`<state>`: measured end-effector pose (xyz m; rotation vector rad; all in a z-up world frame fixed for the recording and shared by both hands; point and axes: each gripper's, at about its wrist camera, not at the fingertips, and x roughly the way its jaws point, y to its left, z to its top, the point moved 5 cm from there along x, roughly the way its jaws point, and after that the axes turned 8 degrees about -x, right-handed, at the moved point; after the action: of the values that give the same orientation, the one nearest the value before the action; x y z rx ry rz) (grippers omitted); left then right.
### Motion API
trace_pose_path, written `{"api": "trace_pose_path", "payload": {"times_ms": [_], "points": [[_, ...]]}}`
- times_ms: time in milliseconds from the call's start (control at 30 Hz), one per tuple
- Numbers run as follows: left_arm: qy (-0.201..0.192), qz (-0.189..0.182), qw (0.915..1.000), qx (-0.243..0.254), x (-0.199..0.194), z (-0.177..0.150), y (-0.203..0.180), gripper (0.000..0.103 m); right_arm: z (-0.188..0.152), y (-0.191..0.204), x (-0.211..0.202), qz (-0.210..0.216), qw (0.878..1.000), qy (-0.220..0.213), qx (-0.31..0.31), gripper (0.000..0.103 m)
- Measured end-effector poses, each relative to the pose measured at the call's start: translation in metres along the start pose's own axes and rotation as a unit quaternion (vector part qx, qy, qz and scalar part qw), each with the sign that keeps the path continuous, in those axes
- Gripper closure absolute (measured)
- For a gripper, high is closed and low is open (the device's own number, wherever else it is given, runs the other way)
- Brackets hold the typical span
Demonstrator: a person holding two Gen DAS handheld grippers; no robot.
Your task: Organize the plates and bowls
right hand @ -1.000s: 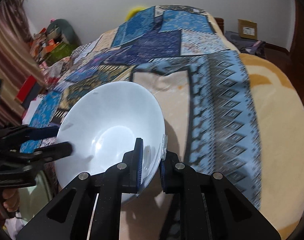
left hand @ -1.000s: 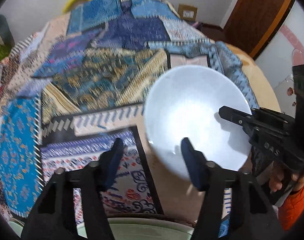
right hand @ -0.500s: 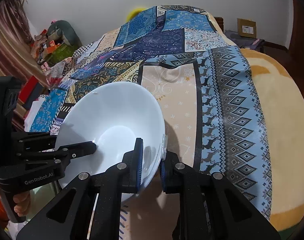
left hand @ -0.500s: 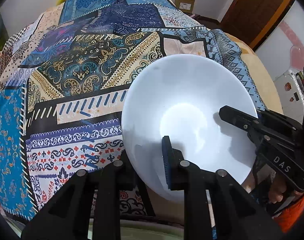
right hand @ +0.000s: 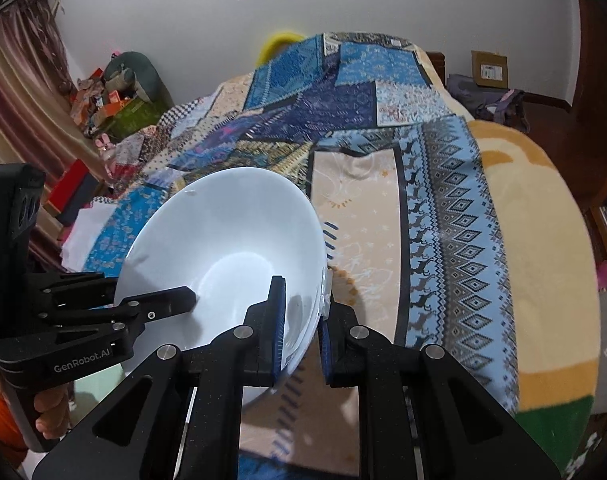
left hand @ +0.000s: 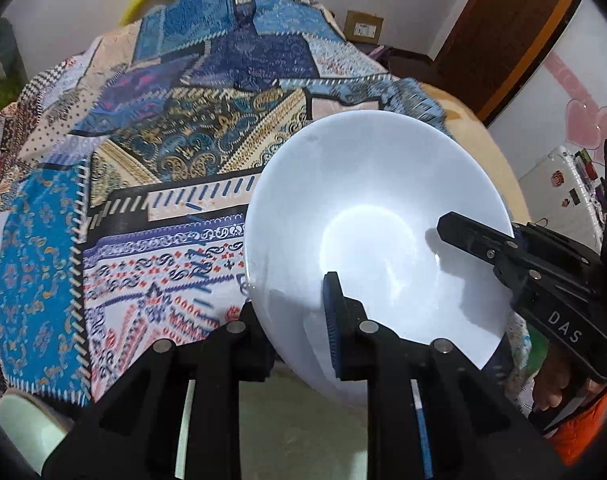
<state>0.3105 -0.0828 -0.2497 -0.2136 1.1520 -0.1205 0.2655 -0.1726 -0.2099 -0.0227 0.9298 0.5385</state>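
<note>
Left tool: my left tool (left hand: 299, 320) had just been closing and was pinched on the near rim of the white bowl (left hand: 377, 232), one pad inside, the other behind the wall.
Right tool: my right tool (right hand: 301, 330) was clamped narrow on the opposite rim, blue ribbed pads on both faces of the wall.
Bowl's place: lower right of centre in the left view, lower left of centre in the right view, held tilted above the patchwork quilt (left hand: 163, 152) on the bed; I could not tell whether its base touched anything.
Risk, slip: I judged the glazed wall slick; two thin rim pinches could let it rotate or slide out if either hand tugged.
Risk, strain: if my hands drifted apart or twisted unevenly, the rim could be levered and chip.
Risk, landing: the quilt looked soft and uneven, so a bowl set there might rock.
Materials: bowl smooth, glossy, deep and round with a flaring thin rim; quilt matte woven cloth in blue, gold and cream patches; tools hard black plastic.
</note>
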Motion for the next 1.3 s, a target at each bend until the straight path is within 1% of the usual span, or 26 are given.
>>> {"api": "trace_pose_path", "payload": {"times_ms": [167, 333, 633, 800, 967, 1300], "points": [[-0.016, -0.007, 0.9998, -0.007, -0.031, -0.008, 0.001, 0.082, 0.001, 0.016, -0.020, 0.002, 1.000, -0.016, -0.006, 0.090], [-0.031, -0.006, 0.9995, -0.009, -0.057, -0.020, 0.005, 0.082, -0.001, 0.035, -0.035, 0.006, 1.000, -0.029, -0.009, 0.090], [-0.056, -0.002, 0.9982, -0.020, -0.103, -0.046, 0.028, 0.082, -0.007, 0.076, -0.051, 0.014, 0.999, -0.043, -0.024, 0.090], [-0.069, 0.007, 0.9971, -0.031, -0.127, -0.063, 0.052, 0.082, -0.008, 0.104, -0.052, 0.024, 0.998, -0.047, -0.039, 0.090], [-0.081, 0.019, 0.9953, -0.049, -0.148, -0.080, 0.084, 0.082, -0.008, 0.141, -0.047, 0.041, 0.996, -0.049, -0.060, 0.090], [-0.096, 0.044, 0.9883, -0.110, -0.183, -0.112, 0.159, 0.082, -0.005, 0.208, -0.021, 0.086, 0.991, -0.039, -0.099, 0.090]]}}
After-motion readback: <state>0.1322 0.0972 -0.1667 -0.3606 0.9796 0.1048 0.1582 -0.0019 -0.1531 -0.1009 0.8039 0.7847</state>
